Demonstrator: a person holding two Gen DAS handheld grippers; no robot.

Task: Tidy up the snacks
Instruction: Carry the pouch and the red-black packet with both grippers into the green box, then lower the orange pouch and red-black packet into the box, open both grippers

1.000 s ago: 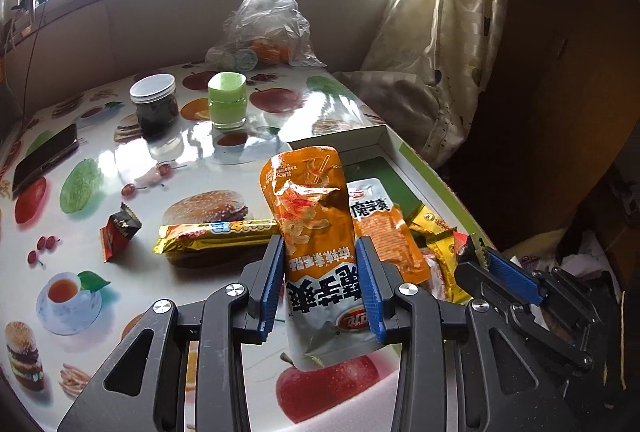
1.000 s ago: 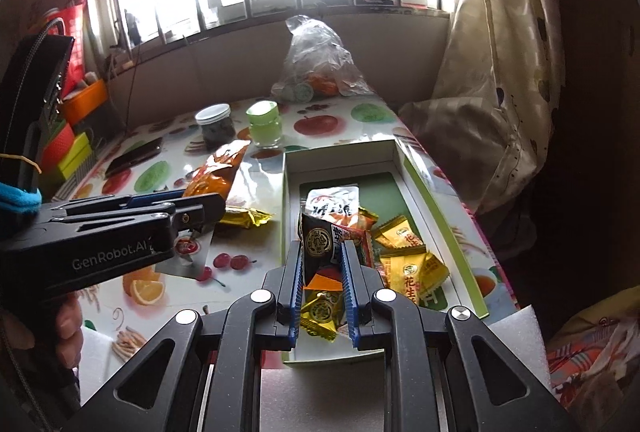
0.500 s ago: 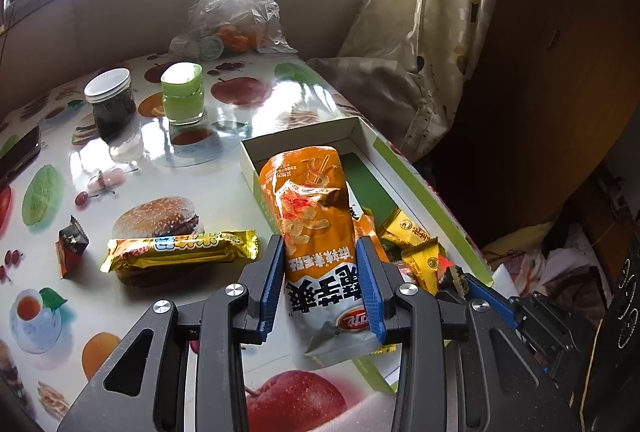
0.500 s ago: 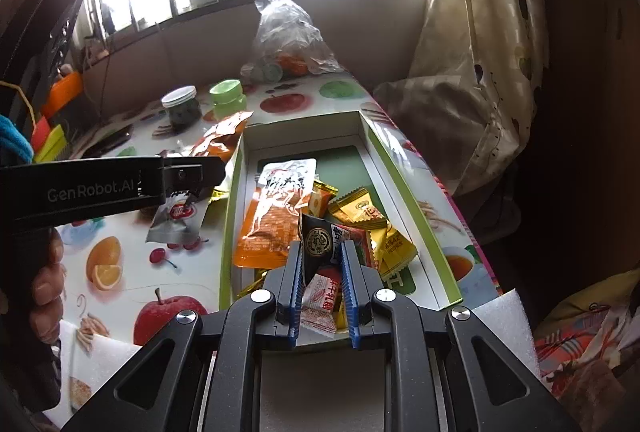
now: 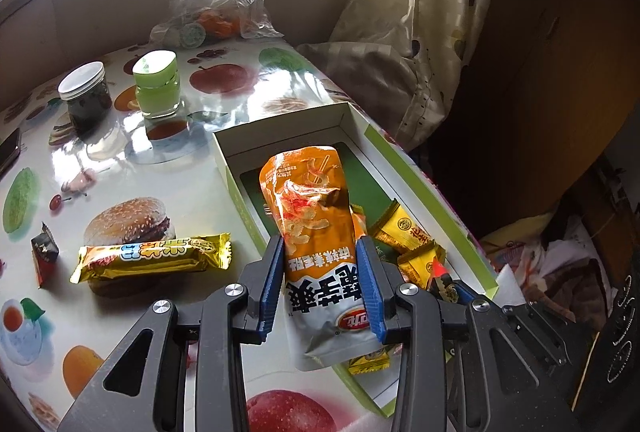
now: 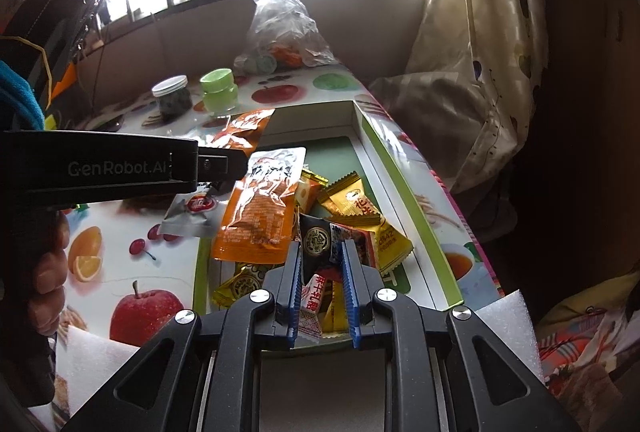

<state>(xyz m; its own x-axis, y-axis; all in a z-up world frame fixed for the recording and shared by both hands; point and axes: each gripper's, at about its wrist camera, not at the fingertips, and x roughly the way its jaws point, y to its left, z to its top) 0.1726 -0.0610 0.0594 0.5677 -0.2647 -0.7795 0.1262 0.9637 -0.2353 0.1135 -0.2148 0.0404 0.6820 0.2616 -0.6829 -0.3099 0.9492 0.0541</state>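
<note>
In the left wrist view my left gripper is shut on an orange and white chip bag, which hangs tilted over the near half of the open box with green walls. The right wrist view has my right gripper shut on a small black snack packet, low over the snacks in the box. An orange flat packet and several yellow packets lie inside. A gold snack bar and a small dark red candy lie on the table left of the box.
A white-lidded dark jar and a green jar stand behind the box. A clear plastic bag sits at the far wall. A curtain hangs right of the table. White foam pads the near table edge.
My left gripper has carried the chip bag rightward and lower, from over the table to over the box. My right gripper has sunk toward the box's contents with the black packet.
</note>
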